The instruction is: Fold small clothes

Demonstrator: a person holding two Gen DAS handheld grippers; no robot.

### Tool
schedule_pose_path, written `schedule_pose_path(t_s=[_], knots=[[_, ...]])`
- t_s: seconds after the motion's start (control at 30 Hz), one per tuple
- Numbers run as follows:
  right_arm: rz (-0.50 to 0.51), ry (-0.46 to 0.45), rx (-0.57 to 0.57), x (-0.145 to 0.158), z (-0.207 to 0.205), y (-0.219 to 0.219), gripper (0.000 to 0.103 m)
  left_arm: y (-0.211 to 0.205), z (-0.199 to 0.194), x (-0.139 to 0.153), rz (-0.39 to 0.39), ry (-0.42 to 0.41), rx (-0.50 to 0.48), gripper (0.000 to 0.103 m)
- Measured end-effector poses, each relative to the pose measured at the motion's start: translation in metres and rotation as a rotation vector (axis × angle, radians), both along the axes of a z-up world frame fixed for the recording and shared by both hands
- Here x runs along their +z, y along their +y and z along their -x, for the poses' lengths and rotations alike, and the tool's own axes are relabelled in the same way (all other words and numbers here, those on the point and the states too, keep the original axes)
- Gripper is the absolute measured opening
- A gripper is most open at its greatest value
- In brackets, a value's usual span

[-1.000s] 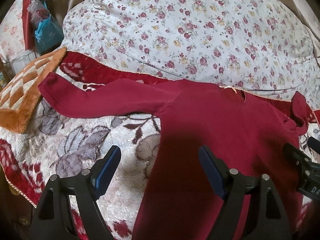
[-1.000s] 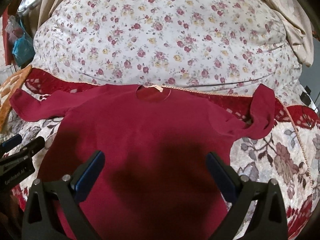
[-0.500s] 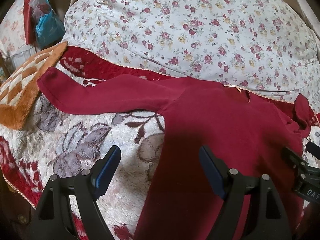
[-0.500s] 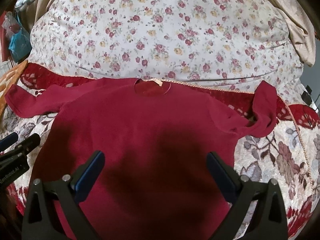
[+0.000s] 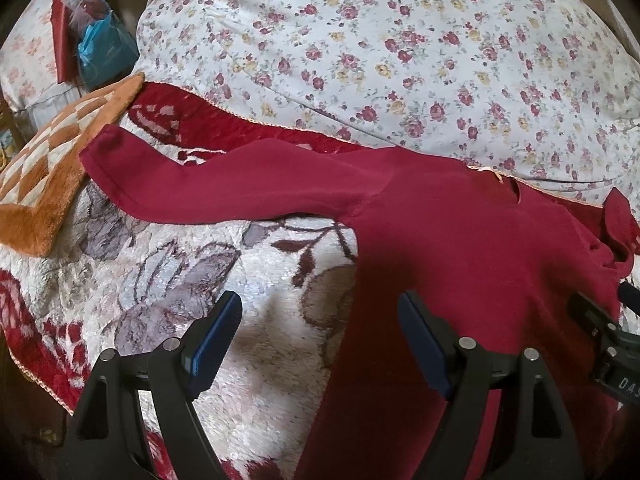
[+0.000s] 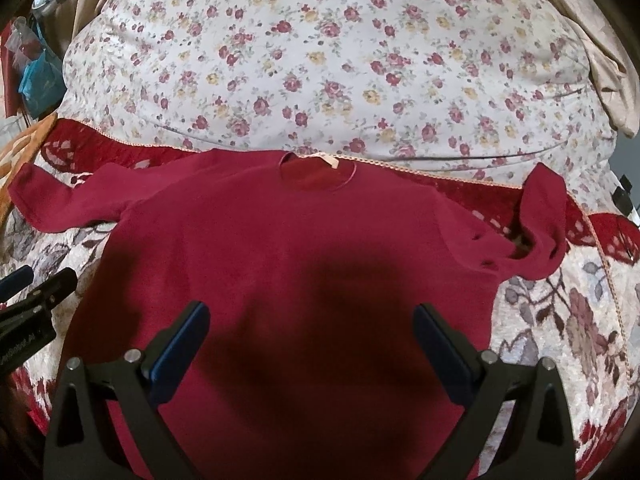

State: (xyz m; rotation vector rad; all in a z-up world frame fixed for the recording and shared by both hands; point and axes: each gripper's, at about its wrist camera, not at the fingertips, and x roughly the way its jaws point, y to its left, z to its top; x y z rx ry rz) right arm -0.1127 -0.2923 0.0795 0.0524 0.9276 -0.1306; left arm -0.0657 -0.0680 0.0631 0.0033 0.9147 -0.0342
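Right now I see the dark red long-sleeved top (image 6: 304,248) lying flat, neck away from me, on the plush floral blanket (image 5: 208,272); one sleeve (image 5: 224,188) stretches straight out, the other sleeve (image 6: 540,224) is crumpled back. My left claw (image 5: 320,344) and right claw (image 6: 312,344) hover wide apart, holding nothing. A flowered duvet (image 6: 340,64) bulges behind the collar, an orange checked mat (image 5: 48,176) beside the straight cuff.

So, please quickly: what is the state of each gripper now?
Left gripper: open, holding nothing, above the edge of the dark red long-sleeved top.
Right gripper: open, holding nothing, above the same top.
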Motion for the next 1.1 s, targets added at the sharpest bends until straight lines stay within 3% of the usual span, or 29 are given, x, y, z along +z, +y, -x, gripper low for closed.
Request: schedule_pose_path(t_s=[1.1], knots=[[-0.019,0.015,0.067,-0.013,-0.018,0.024,0.102,0.029,-0.015,-0.013,-0.011,0.026,0.059,0.060]])
